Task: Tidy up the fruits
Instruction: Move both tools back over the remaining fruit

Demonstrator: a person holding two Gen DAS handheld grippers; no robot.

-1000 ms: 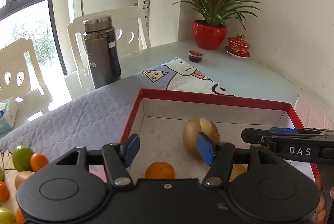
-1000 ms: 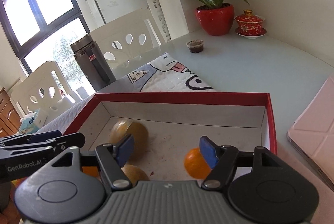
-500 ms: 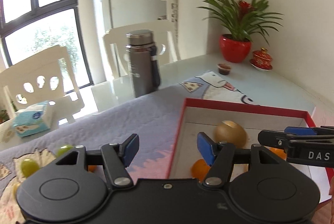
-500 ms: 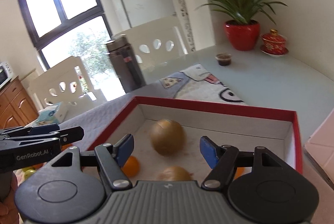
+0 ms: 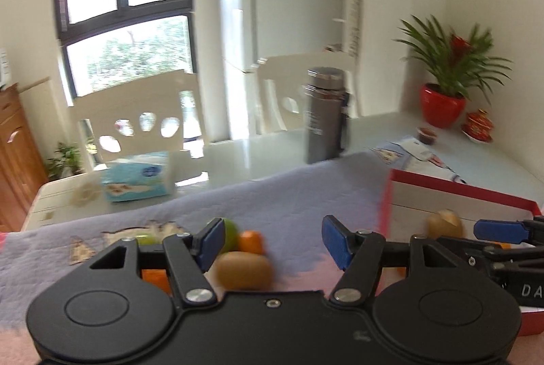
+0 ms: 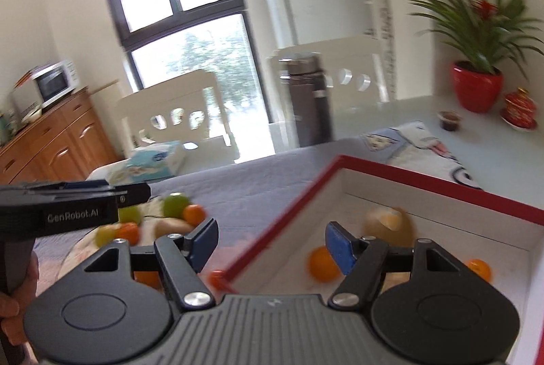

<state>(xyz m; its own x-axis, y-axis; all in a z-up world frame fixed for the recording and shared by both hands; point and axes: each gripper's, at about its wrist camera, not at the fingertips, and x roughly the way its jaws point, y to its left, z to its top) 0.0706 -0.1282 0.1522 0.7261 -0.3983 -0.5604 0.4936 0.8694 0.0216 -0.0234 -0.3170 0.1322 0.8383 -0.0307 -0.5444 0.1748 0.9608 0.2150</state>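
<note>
My left gripper (image 5: 273, 241) is open and empty above a pile of loose fruit on the purple mat: a brown kiwi (image 5: 244, 269), an orange (image 5: 251, 242) and a green fruit (image 5: 230, 234). My right gripper (image 6: 271, 244) is open and empty over the left corner of the red-rimmed box (image 6: 442, 174). Inside the box lie a brown round fruit (image 6: 389, 224) and two oranges (image 6: 321, 264). The same fruit pile (image 6: 176, 205) shows left in the right wrist view. The box (image 5: 459, 189) sits right in the left wrist view.
A grey flask (image 5: 324, 116) stands on the glass table behind the mat. A tissue box (image 5: 136, 179) lies at far left. A red potted plant (image 5: 442, 99), a red lidded cup (image 5: 479, 127) and a small dish (image 5: 427, 135) stand at the back right. White chairs surround the table.
Both grippers have swung left, away from the box interior; the left one now faces the loose fruit pile. Both stayed open and empty. The views are motion-blurred.
</note>
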